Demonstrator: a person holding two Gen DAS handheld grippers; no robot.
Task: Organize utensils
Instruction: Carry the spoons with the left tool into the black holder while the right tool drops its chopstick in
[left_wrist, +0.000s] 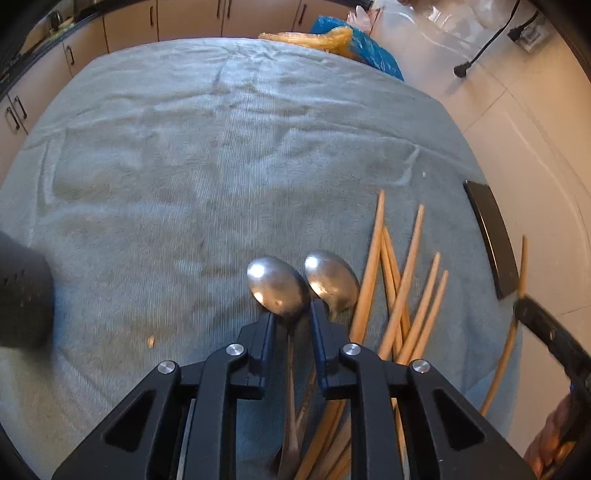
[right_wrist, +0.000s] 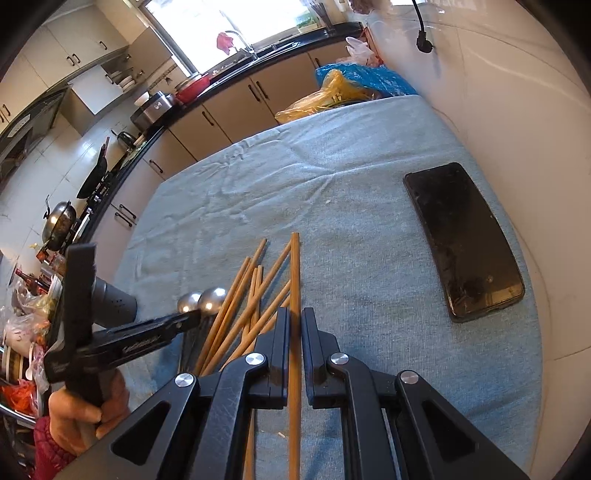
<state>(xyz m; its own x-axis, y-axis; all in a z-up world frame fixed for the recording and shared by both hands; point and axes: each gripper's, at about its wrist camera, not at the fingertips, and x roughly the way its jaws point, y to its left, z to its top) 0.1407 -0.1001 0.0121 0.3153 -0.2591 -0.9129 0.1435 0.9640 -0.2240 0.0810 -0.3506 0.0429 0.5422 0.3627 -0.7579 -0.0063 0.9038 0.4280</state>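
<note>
Two steel spoons lie side by side, bowls down, on a blue towel (left_wrist: 221, 147). My left gripper (left_wrist: 293, 314) points down over the left spoon (left_wrist: 275, 282) and straddles its neck; a gap shows on both sides, so it is open. The right spoon (left_wrist: 332, 280) lies just outside its right finger. Several wooden chopsticks (left_wrist: 402, 291) fan out to the right. My right gripper (right_wrist: 295, 314) is shut on one chopstick (right_wrist: 294, 258), which is lifted off the pile (right_wrist: 240, 306). The right wrist view shows the left gripper (right_wrist: 195, 317) over the spoons (right_wrist: 207, 299).
A dark perforated utensil holder (right_wrist: 114, 302) lies at the towel's left edge. A black phone (right_wrist: 461, 240) rests on the towel near the white wall. Blue and yellow plastic bags (right_wrist: 351, 85) sit at the far end. Kitchen cabinets and a counter run along the left.
</note>
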